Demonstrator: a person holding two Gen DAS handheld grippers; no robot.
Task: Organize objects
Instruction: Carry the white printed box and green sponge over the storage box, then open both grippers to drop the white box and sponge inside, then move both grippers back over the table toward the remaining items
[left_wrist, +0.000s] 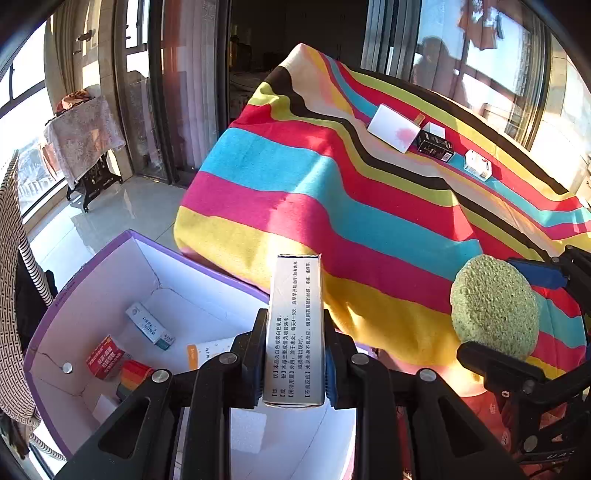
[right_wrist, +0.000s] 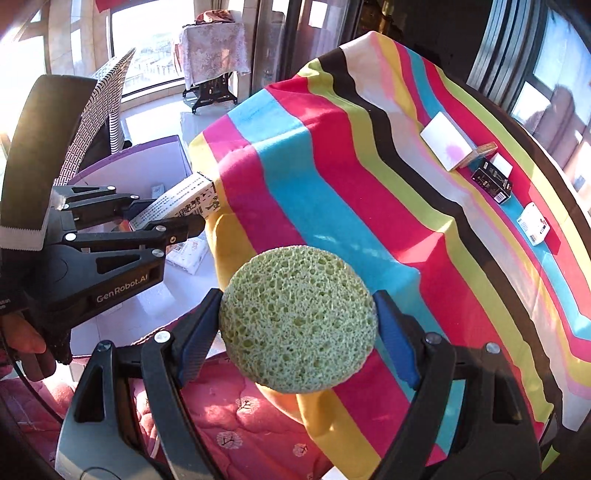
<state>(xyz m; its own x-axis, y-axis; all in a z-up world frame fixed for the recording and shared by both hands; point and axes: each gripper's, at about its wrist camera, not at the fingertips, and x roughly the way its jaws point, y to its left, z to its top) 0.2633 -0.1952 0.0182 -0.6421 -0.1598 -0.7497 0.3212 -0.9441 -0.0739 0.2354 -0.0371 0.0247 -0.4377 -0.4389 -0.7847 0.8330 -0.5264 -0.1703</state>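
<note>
My left gripper (left_wrist: 294, 332) is shut on a long white medicine box (left_wrist: 295, 325) printed with Chinese text, held over the near edge of a white storage box with a purple rim (left_wrist: 88, 266). That gripper and medicine box also show in the right wrist view (right_wrist: 177, 210). My right gripper (right_wrist: 297, 325) is shut on a round green sponge (right_wrist: 297, 317), also seen in the left wrist view (left_wrist: 493, 306), beside the striped table.
The storage box holds several small cartons (left_wrist: 149, 325). On the striped cloth table (left_wrist: 332, 184) lie a white card box (left_wrist: 393, 127), a black box (left_wrist: 434, 146) and a small white box (left_wrist: 478, 164). A red quilted cushion (right_wrist: 236, 417) lies below.
</note>
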